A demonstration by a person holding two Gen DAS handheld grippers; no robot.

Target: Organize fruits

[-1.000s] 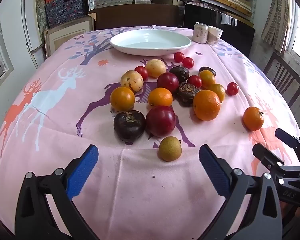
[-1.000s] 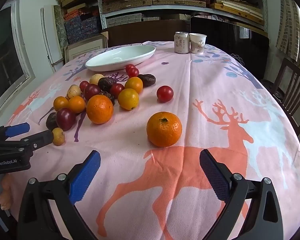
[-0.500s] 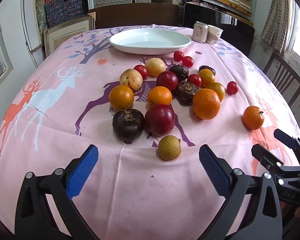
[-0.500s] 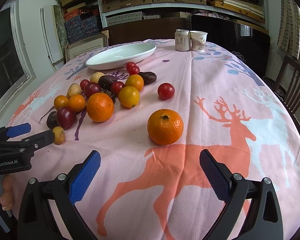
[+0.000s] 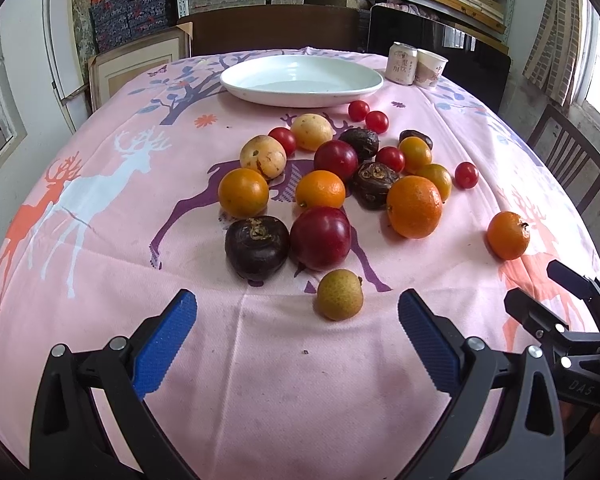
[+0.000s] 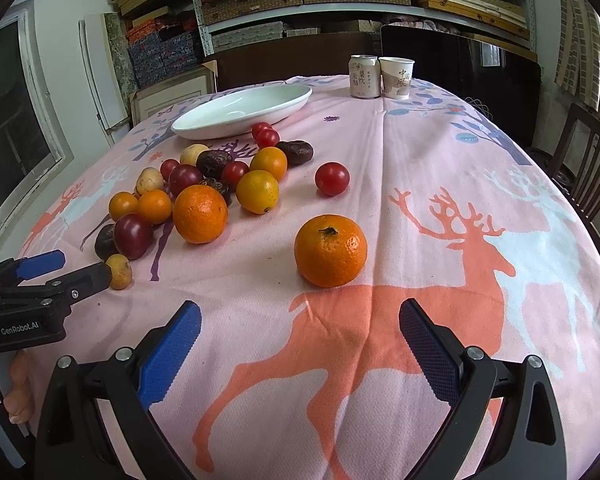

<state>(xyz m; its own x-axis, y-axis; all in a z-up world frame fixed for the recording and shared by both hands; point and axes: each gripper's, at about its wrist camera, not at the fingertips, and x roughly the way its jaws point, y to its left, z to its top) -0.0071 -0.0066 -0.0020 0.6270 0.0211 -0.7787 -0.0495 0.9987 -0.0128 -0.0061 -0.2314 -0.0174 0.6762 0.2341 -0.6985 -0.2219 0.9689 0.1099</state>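
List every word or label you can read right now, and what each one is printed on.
"GenRobot.AI": on the body of the left gripper, in the right wrist view.
"DA5": on the body of the right gripper, in the left wrist view.
Can: printed characters, too small to read.
Paper cup: printed characters, too blurred to read.

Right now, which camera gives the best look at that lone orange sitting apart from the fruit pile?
The right wrist view: the lone orange sits large and central, stem visible. The left wrist view shows it small near the right edge.
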